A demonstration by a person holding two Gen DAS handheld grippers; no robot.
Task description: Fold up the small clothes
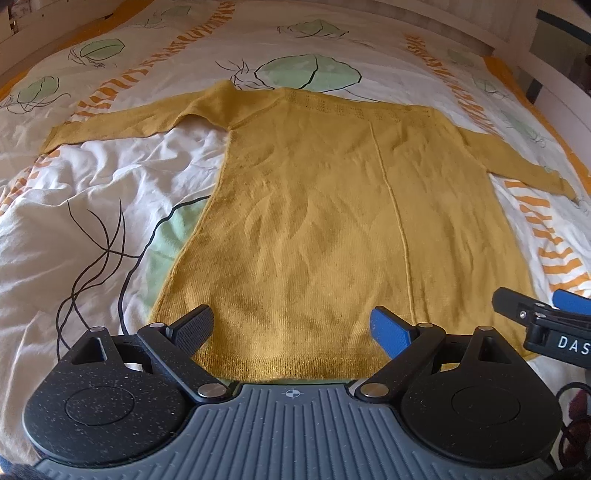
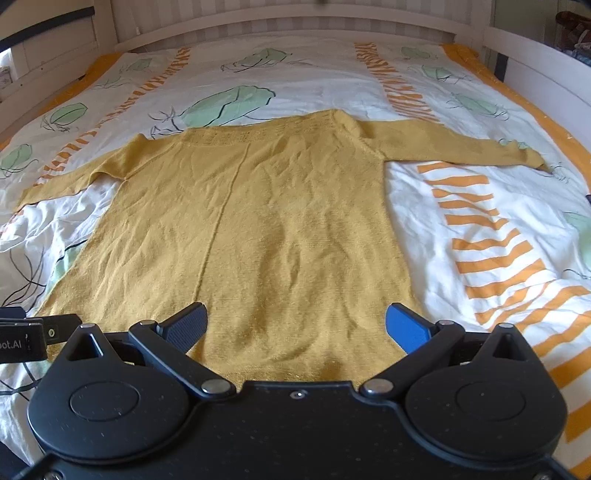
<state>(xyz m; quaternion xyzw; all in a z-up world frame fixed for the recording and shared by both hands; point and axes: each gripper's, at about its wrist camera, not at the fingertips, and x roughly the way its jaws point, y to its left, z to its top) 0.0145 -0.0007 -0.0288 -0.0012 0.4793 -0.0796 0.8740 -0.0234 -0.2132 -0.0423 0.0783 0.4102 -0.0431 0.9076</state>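
Observation:
A mustard-yellow knitted sweater [image 1: 314, 206] lies flat on the bed, hem toward me, both sleeves spread out sideways. In the right wrist view the same sweater [image 2: 258, 221] fills the middle. My left gripper [image 1: 293, 330] hovers open over the hem's left half, its black and blue fingers wide apart with only flat fabric below. My right gripper [image 2: 295, 326] stands open over the hem's right half, nothing pinched. The right gripper's tip [image 1: 546, 321] shows at the right edge of the left wrist view; the left gripper's side [image 2: 33, 334] shows at the left edge of the right wrist view.
The bed cover [image 2: 461, 229] is white with orange stripes and green leaf prints, rumpled at the left [image 1: 92, 192]. A white bed frame [image 2: 288, 22] runs along the far side, and a rail [image 2: 535, 70] at the right.

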